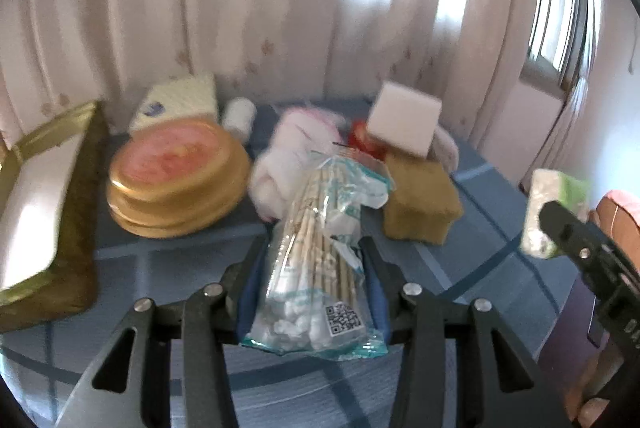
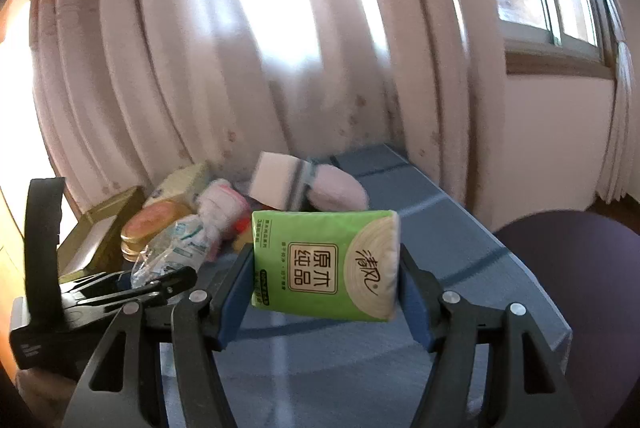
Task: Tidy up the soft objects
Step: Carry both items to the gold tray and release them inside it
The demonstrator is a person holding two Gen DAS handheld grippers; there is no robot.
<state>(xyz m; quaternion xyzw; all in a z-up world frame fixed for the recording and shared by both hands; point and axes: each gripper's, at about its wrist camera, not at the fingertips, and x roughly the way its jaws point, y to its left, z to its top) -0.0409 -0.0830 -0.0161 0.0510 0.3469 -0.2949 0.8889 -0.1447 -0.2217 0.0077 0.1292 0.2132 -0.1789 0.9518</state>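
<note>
Cotton swabs bag (image 1: 316, 260) is sitting pinched in my left gripper (image 1: 316, 268) above the blue table (image 1: 480, 228); slick plastic may be slipping. Right gripper (image 2: 326, 268) is squeezing the tissue pack (image 2: 326, 264).

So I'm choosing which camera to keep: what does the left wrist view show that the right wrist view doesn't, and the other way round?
Only the left wrist view: the brown box beside the cotton swab bag, which sits between the left claw's pads.
Only the right wrist view: the tissue pack's printed front, clamped in the right claw, and the purple chair.
Both: the round gold tin, the white plush toy, the blue tablecloth, the curtains.
</note>
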